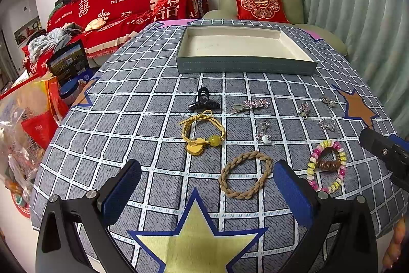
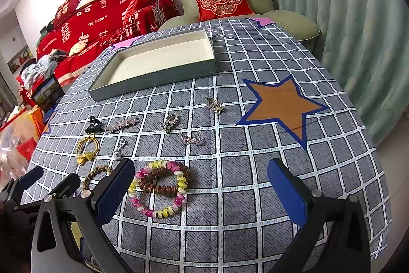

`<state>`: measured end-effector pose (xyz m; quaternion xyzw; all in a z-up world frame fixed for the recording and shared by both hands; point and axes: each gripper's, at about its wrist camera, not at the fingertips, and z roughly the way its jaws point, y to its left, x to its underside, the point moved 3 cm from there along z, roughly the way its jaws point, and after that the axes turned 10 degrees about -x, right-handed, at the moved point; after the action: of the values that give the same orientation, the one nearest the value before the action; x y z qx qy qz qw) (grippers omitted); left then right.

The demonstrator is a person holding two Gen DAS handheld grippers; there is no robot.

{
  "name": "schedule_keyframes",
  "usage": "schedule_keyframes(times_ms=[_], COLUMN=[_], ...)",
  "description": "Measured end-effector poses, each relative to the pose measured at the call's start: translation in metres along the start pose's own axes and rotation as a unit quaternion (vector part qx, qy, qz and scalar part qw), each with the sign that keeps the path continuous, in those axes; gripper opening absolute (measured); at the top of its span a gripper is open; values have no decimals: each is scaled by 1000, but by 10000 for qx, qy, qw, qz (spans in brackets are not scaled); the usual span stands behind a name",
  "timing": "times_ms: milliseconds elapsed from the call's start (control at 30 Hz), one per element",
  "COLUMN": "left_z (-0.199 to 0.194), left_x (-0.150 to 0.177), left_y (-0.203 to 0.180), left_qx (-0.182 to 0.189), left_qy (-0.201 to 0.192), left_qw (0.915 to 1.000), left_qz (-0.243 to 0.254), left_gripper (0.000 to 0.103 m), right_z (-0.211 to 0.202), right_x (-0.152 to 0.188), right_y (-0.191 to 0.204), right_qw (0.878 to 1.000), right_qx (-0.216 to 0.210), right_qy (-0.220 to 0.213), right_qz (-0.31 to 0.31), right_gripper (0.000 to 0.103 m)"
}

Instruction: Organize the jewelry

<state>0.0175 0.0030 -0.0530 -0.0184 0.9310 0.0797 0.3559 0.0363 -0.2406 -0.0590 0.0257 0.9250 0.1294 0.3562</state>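
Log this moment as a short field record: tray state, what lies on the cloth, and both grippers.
tray: grey box tray, cream inside, nothing in it, at far side of table
hair items: black claw clip, yellow hair tie, braided tan ring, multicolour coil tie with brown coil tie lying on it
small pieces: star hair clip and several silver trinkets, all loose on the checked tablecloth
left gripper: open, holding nothing
right gripper: open, holding nothing
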Motion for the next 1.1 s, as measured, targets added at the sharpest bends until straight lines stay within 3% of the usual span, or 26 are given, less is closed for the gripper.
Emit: schedule_keyframes(times_ms=[500, 767, 1100], left_z=[4, 22, 52], left_x=[-5, -13, -19], left_y=[-3, 14, 27], left_qx=[-23, -204, 121], left_qy=[81, 237, 470], left_qw=[10000, 9994, 9987], left_qz=[43, -116, -139], left_gripper=[103, 103, 103], right_z=[1, 5, 19], right_x=[2, 2, 11], right_y=[-1, -12, -14], right_qw=[10000, 9999, 9987], right_qx=[-24, -18, -192], right_qy=[10, 101, 480], right_qz=[32, 122, 19], right_gripper=[103, 103, 103])
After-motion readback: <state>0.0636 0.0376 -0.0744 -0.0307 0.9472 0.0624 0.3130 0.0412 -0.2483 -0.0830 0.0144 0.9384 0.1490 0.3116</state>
